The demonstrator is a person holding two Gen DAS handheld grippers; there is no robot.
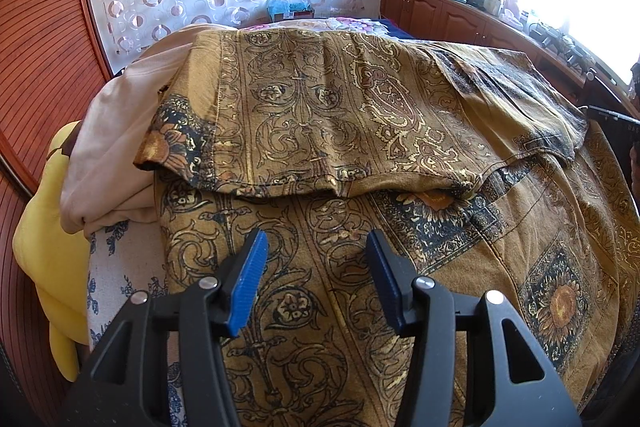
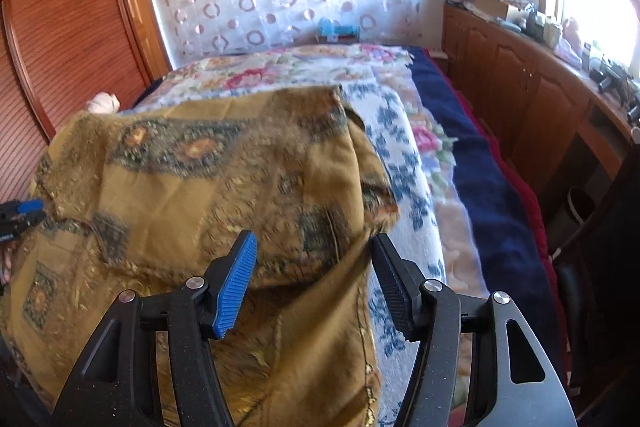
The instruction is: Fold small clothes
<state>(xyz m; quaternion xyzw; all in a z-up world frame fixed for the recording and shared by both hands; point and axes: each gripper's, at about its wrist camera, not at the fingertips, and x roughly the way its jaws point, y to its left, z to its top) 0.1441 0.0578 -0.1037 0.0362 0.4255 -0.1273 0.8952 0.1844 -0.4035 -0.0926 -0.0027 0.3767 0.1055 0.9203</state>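
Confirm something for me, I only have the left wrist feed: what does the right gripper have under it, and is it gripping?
Observer: No grip. The right gripper is open above the brown patterned garment's right edge, fingers apart.
Operator: What's beyond that edge?
Observer: A white blanket with blue flowers, then a navy blanket running toward the wooden cabinets.
Operator: Can you see my gripper from there?
Observer: Yes, the left gripper shows at the far left edge, beside the garment.
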